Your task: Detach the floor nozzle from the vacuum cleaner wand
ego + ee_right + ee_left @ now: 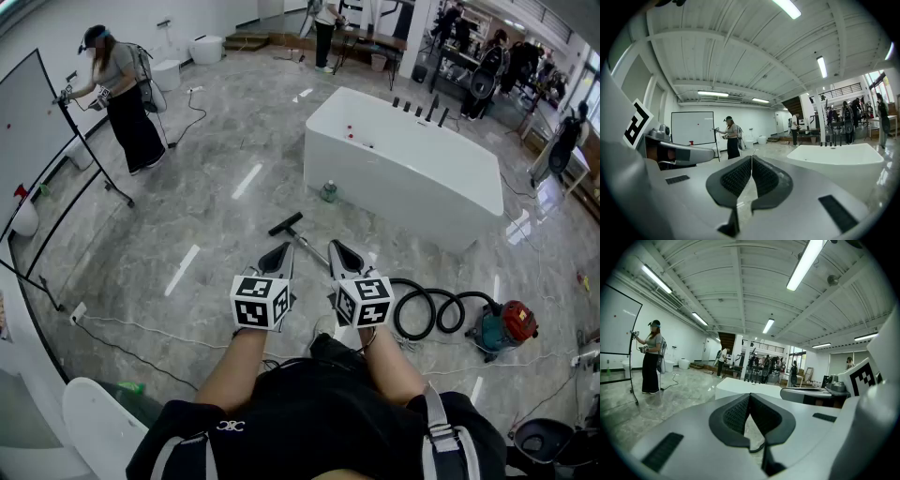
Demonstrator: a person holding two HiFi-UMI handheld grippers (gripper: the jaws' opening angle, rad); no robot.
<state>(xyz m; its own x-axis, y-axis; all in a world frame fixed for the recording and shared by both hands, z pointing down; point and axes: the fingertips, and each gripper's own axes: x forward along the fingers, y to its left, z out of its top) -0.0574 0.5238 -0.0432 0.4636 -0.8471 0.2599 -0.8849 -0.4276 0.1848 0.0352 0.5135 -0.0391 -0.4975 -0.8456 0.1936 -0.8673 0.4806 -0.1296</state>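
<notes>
Nothing is begun, as I judge it; my left gripper [279, 251] and right gripper [341, 251] are both pinched closed on nothing, near me; the floor nozzle [286, 224] looks attached to the wand [310, 247], lying on the floor just beyond them.

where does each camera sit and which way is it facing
Head view: on the person's head, steeply down at floor nozzle and wand; forearms, left gripper, right gripper show.
Left gripper view: on the left gripper, roughly level along its shut jaws; right gripper at right edge.
Right gripper view: on the right gripper, same way; left gripper at left edge.
Both share bathtub and whiteboard.
</notes>
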